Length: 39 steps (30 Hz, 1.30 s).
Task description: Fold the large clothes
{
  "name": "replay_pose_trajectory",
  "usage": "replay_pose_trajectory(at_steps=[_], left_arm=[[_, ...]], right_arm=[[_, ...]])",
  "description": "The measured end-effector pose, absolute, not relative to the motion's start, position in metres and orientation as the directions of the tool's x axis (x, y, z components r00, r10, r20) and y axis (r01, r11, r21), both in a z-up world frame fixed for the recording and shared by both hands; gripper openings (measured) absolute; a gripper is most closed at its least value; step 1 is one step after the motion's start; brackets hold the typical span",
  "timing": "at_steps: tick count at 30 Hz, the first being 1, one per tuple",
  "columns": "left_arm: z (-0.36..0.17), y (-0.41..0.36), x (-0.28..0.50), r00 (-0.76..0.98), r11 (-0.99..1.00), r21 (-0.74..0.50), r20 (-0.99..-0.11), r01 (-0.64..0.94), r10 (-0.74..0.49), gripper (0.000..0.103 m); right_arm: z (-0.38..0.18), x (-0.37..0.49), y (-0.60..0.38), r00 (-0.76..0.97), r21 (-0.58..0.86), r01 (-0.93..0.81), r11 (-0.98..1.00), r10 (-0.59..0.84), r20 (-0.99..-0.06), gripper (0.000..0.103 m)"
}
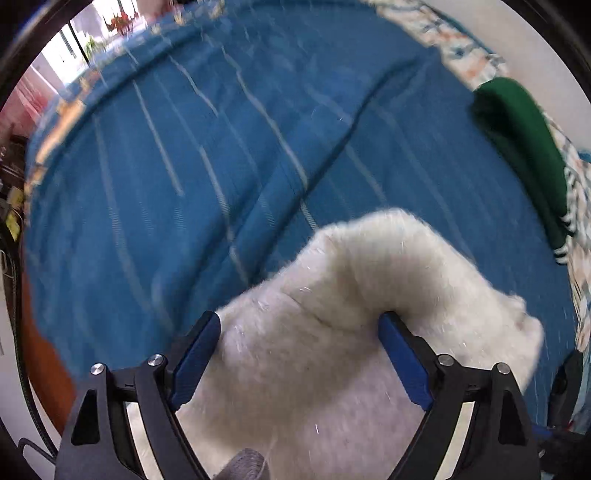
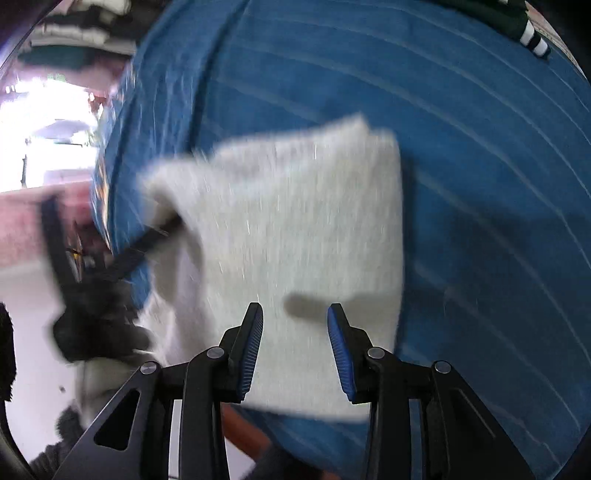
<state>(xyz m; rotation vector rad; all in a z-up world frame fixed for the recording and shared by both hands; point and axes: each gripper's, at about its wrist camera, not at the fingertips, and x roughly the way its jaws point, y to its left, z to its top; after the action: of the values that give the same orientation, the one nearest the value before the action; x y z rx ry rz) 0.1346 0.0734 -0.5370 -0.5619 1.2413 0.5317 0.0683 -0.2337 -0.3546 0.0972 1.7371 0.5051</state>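
Observation:
A fluffy white garment (image 1: 351, 295) lies folded on a blue striped bedcover (image 1: 221, 147). My left gripper (image 1: 299, 325) is open, its blue pads on either side of a raised fold of the garment, not closed on it. In the right wrist view the same garment (image 2: 288, 214) shows as a folded white rectangle on the bedcover (image 2: 480, 184). My right gripper (image 2: 295, 321) is open and empty just above the garment's near part. The left gripper's black body (image 2: 92, 295) shows blurred at the garment's left edge.
A folded dark green garment (image 1: 524, 147) with white striped cuffs lies at the far right of the bed; it also shows in the right wrist view (image 2: 517, 22). A patterned sheet (image 1: 461, 48) edges the bed. Stacked clothes (image 2: 74, 37) sit beyond the bed's left end.

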Motion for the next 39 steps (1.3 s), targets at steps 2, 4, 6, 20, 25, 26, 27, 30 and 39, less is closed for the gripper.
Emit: replay_pose_trajectory(at_steps=[2,4,6,20,25,26,27,30,39], left_arm=[[-0.550,0.090,0.135,0.252,0.725,-0.148,-0.967,-0.673,0.037,0.103],[-0.557,0.101,0.131,0.266,0.702,-0.188,-0.964,-0.687,0.003,0.103],[-0.560,0.107,0.128,0.278,0.695,-0.199,-0.960,-0.691,0.001,0.103],[-0.469,0.054,-0.031,0.369,0.521,-0.276,-0.926,-0.808,0.082,0.102],[-0.529,0.063,-0.067,0.437,0.305,-0.433,-0.898,-0.849,-0.058,0.099],[-0.538,0.068,-0.066,0.471,0.275,-0.469,-0.880,-0.839,-0.063,0.099],[-0.545,0.073,-0.065,0.495,0.248,-0.495,-0.866,-0.833,-0.066,0.096],[-0.557,0.093,-0.053,0.543,0.221,-0.537,-0.839,-0.814,-0.035,0.048],[-0.524,0.126,-0.026,0.560,0.344,-0.536,-0.828,-0.771,-0.032,0.018]], right_arm=[[-0.392,0.083,-0.210,-0.268,0.323,-0.232,0.918,0.258,-0.928,0.039],[-0.414,0.089,-0.202,-0.294,0.285,-0.205,0.936,0.219,-0.931,0.040],[-0.418,0.095,-0.191,-0.305,0.252,-0.237,0.938,0.175,-0.936,0.039],[-0.402,0.070,-0.338,-0.304,0.611,-0.077,0.788,0.565,-0.767,0.078],[-0.462,0.047,-0.332,-0.345,0.781,0.086,0.618,0.754,-0.559,0.081],[-0.471,0.048,-0.329,-0.342,0.805,0.104,0.583,0.782,-0.522,0.081],[-0.480,0.051,-0.325,-0.335,0.832,0.130,0.539,0.814,-0.475,0.082],[-0.490,0.059,-0.314,-0.341,0.865,0.122,0.486,0.839,-0.424,0.084],[-0.469,0.069,-0.260,-0.249,0.911,0.109,0.397,0.898,-0.362,0.054]])
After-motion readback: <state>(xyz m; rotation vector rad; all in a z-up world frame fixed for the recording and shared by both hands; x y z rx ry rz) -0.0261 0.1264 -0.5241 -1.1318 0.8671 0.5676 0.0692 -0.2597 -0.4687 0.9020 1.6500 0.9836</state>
